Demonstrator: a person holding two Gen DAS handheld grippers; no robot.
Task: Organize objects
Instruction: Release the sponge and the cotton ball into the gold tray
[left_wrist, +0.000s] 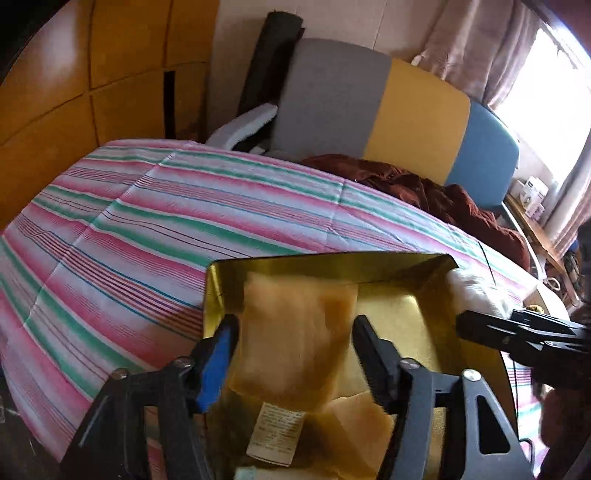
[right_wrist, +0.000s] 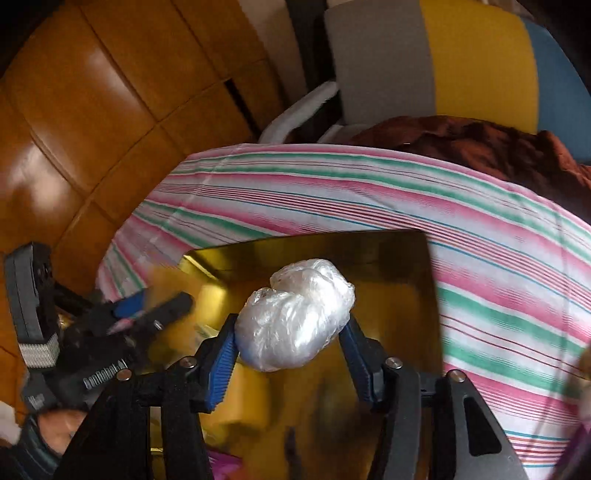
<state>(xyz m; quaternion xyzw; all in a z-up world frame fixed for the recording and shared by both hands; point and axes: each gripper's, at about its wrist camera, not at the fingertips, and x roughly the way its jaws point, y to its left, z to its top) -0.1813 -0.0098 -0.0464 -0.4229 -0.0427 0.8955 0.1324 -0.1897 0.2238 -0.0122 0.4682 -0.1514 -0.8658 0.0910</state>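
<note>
A gold box (left_wrist: 332, 264) stands open on the striped bedspread (left_wrist: 147, 229); it also shows in the right wrist view (right_wrist: 391, 258). My left gripper (left_wrist: 295, 343) is shut on a tan flat packet (left_wrist: 295, 332) with a white label and holds it over the box. My right gripper (right_wrist: 291, 332) is shut on a crumpled clear plastic bag (right_wrist: 295, 317) above the box. The right gripper shows at the right edge of the left wrist view (left_wrist: 524, 328), with the bag (left_wrist: 476, 291) by the box's right wall. The left gripper shows at the left of the right wrist view (right_wrist: 147, 306).
A maroon cloth (left_wrist: 443, 192) lies at the bed's far side against a grey, yellow and blue headboard (left_wrist: 417, 118). Wooden cabinets (left_wrist: 74, 74) stand to the left. More tan packets (left_wrist: 354, 413) lie in the box. A window (left_wrist: 546, 92) with curtains is at the right.
</note>
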